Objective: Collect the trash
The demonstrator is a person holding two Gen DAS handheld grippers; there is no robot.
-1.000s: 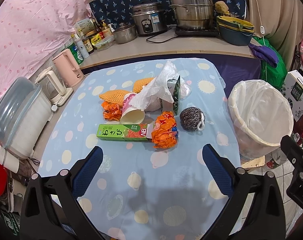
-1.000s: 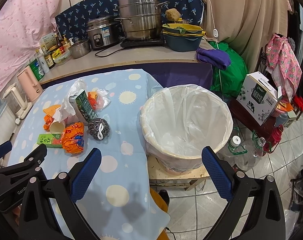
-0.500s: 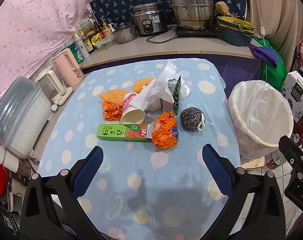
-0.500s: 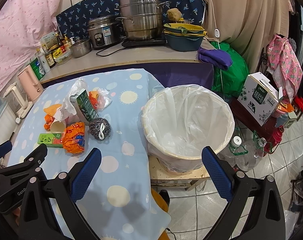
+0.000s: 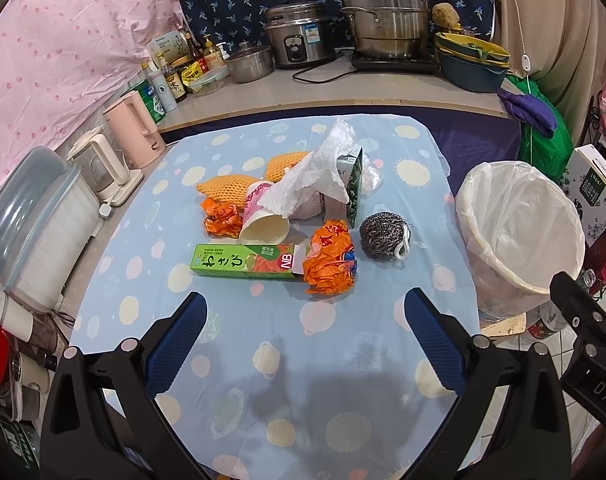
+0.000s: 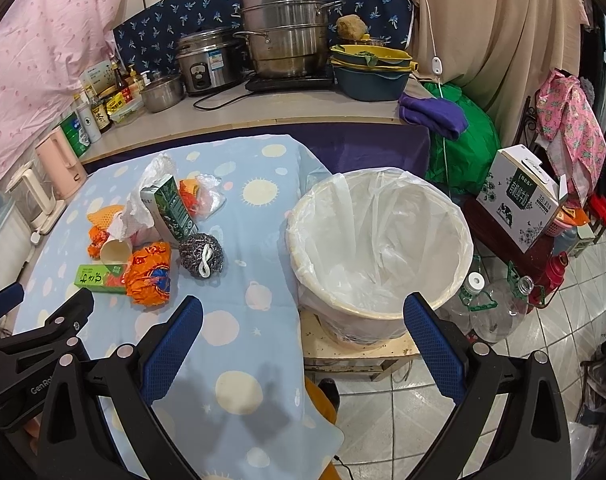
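A heap of trash lies mid-table on the blue dotted cloth (image 5: 287,360): a green wasabi box (image 5: 245,260), a crumpled orange wrapper (image 5: 331,258), a steel scourer (image 5: 385,236), a paper cup (image 5: 263,224), white crumpled plastic (image 5: 315,172), a green carton (image 5: 354,184) and orange netting (image 5: 223,188). My left gripper (image 5: 303,320) hangs open just in front of the heap, holding nothing. A white-lined bin (image 6: 379,240) stands right of the table. My right gripper (image 6: 303,328) is open and empty before the bin's near rim, with the orange wrapper (image 6: 149,272) to its left.
Two kettles (image 5: 133,132) and a lidded plastic box (image 5: 27,232) line the table's left edge. Behind runs a counter (image 5: 323,88) with pots, a rice cooker and bottles. Plastic bottles (image 6: 499,308) and a milk carton box (image 6: 519,196) sit on the tiled floor right of the bin.
The right wrist view has shifted slightly toward the bin. The left gripper and the trash have stayed where they were.
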